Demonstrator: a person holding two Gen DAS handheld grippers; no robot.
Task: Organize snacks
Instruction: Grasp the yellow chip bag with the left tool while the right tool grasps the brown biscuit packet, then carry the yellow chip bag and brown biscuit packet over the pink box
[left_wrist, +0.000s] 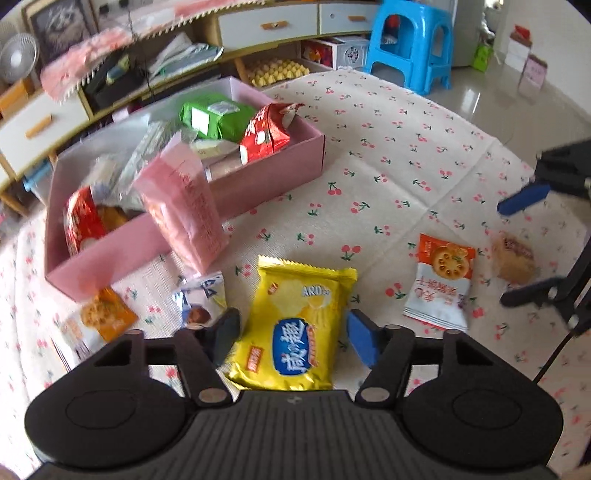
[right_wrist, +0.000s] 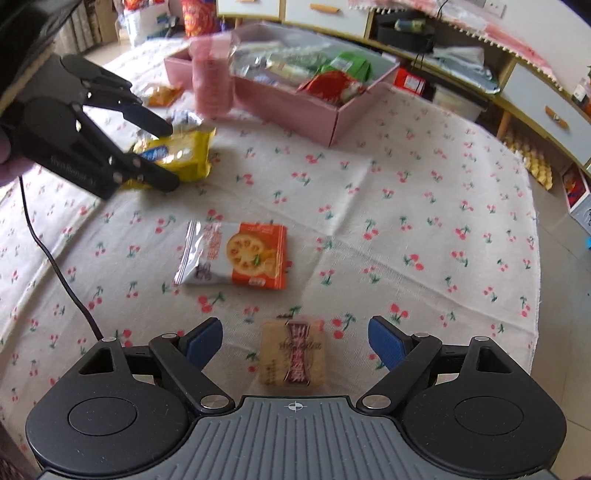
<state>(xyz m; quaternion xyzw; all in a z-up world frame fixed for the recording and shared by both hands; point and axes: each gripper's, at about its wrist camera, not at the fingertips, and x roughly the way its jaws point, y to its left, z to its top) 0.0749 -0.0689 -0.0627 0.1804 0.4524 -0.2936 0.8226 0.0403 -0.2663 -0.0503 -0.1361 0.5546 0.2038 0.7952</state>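
A yellow cracker packet (left_wrist: 295, 325) lies flat on the cherry-print cloth between the fingers of my left gripper (left_wrist: 293, 336). Its pads stand right at the packet's two long edges, and no squeeze shows. From the right wrist view, the left gripper (right_wrist: 166, 155) straddles that yellow packet (right_wrist: 184, 155). My right gripper (right_wrist: 295, 343) hangs open over a tan biscuit packet (right_wrist: 291, 354), its fingers well clear on both sides. An orange-and-white cracker packet (right_wrist: 236, 258) lies between the two grippers. The pink box (left_wrist: 122, 251) holds several snacks. A blurred pink packet (left_wrist: 184, 206) leans on its front wall.
A small orange packet (left_wrist: 107, 314) and a blue-and-white one (left_wrist: 199, 295) lie left of my left gripper. A black cable (right_wrist: 55, 266) trails over the cloth. Beyond the table stand a blue stool (left_wrist: 410, 44) and a low drawer cabinet (left_wrist: 266, 22).
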